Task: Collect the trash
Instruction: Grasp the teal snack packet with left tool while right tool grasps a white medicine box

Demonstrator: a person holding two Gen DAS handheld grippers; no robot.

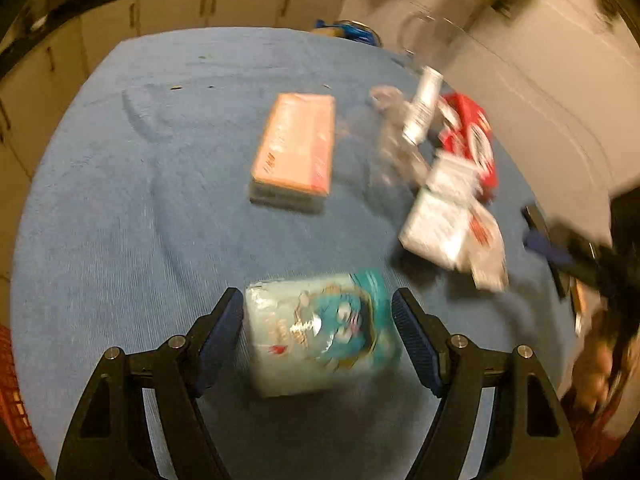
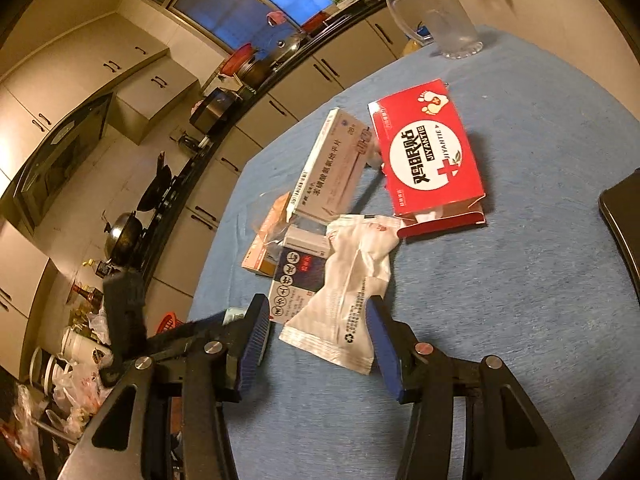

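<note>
Left gripper (image 1: 318, 334): jaws wide, straddling a teal tissue pack (image 1: 320, 332) that lies flat on the blue tablecloth (image 1: 120, 200). Left pad looks just clear of the pack; right pad sits at its edge, contact can't be told because of blur. Pack not lifted.

Right gripper (image 2: 320, 340): jaws at a middling gap, open, with the lower end of a crumpled white pouch (image 2: 344, 300) between them. Right pad is at the pouch's edge, left pad stands apart from it. Pouch rests on the cloth, not gripped.

Just behind the pouch in the right wrist view: a small dark-and-white box (image 2: 294, 280) partly under it, then an orange box (image 2: 266, 240) beside a clear plastic wrapper (image 2: 272, 216). Farther on, a long white medicine box (image 2: 332, 168) is tilted up on its side, and a torn red carton (image 2: 428, 156) lies flat to its right, near the pouch's top. A glass mug (image 2: 440, 12) stands upright at the far table edge. A dark flat object (image 2: 624, 224) sits at the right edge.

Left wrist view, mid table: the orange box (image 1: 296, 148) lies alone, well apart from the tissue pack. The trash cluster is at the right, blurred. The other gripper (image 1: 560, 248) enters from the right edge. Kitchen cabinets (image 1: 180, 8) stand behind.
</note>
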